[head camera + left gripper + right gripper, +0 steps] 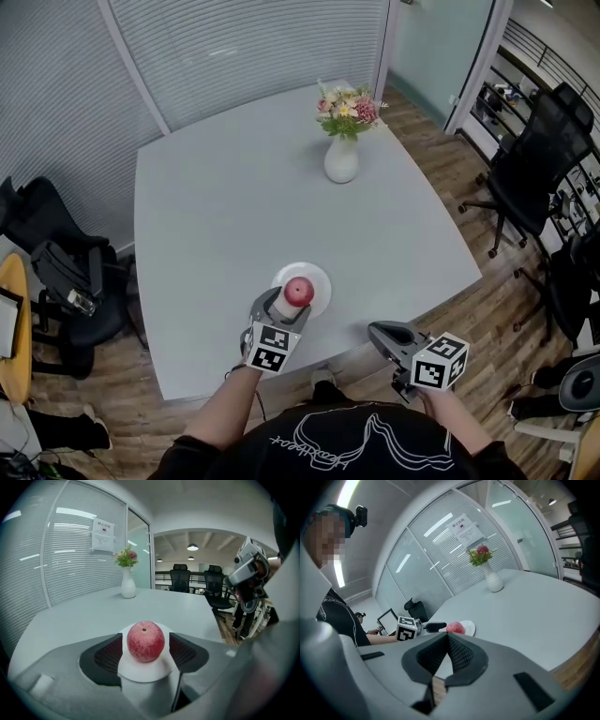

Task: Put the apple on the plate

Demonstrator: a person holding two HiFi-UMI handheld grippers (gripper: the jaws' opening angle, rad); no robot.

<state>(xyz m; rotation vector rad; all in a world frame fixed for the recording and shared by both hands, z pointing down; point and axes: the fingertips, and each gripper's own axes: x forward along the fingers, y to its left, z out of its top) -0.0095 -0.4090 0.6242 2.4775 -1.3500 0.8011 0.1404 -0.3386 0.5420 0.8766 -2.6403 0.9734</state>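
The left gripper point(286, 307) has its jaws open around the apple point(145, 641), which sits on the white plate point(140, 671); the right gripper point(446, 638) has its jaws closed on nothing, beside the tabletop point(234, 187) edge.

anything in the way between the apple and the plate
Nothing visible. The round red apple already rests on the small white round plate, between the open jaws of the left gripper. The white flower vase stands far off.
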